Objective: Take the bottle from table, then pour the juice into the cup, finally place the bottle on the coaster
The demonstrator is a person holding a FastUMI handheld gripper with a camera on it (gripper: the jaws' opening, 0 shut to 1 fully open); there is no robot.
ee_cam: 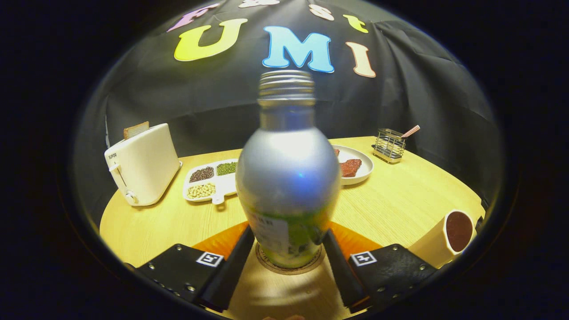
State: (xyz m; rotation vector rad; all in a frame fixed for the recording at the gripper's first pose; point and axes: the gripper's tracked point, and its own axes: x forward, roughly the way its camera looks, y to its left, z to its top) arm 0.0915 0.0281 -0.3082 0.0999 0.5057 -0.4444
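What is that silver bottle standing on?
The bottle, between the gripper fingers, stands on a round coaster; only the coaster's rim shows, its middle covered by the bottle's base.

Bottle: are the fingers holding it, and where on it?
The bottle sits between the fingers, low on its labelled part, its base on the round coaster. Whether both fingers press on it cannot be told.
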